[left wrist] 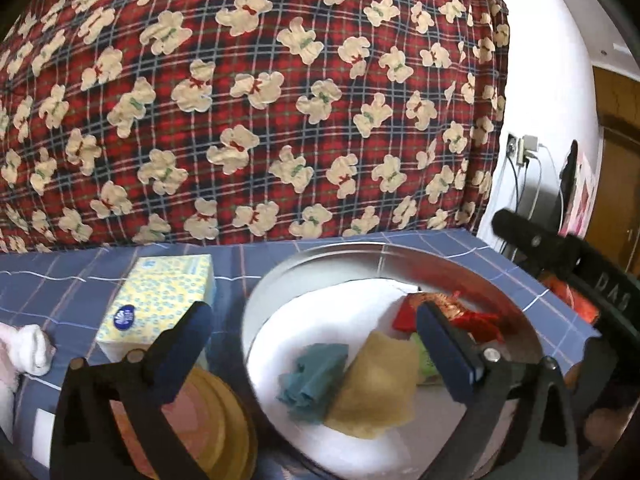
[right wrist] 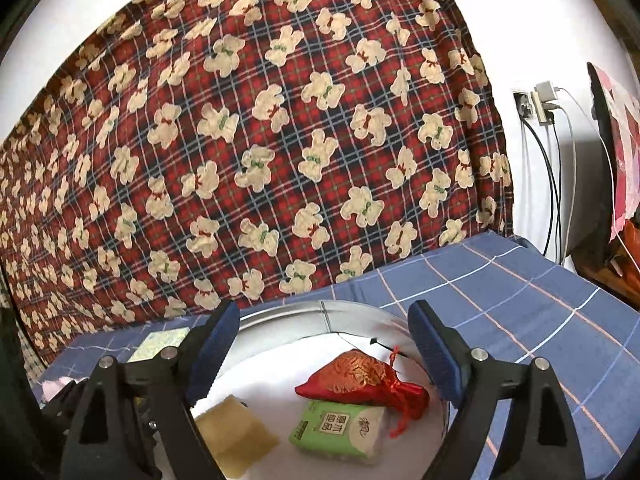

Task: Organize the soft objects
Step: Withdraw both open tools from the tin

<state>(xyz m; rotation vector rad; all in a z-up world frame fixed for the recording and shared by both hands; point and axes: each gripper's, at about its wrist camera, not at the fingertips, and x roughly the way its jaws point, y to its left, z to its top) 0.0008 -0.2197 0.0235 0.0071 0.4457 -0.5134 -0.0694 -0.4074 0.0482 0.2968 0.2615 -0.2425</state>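
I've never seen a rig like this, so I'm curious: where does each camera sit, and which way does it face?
Left wrist view: rides the left gripper, looking along its open jaws over the round basin, with the tissue box to its left; the right gripper shows at the edge.
Right wrist view: rides the right gripper, jaws open, facing the basin and red pouch.
Both share the basin, yellow cloth and bear-print blanket.

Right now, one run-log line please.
left tongs: open, empty | right tongs: open, empty | round tin: red pouch, green tissue pack, yellow sponge, teal cloth
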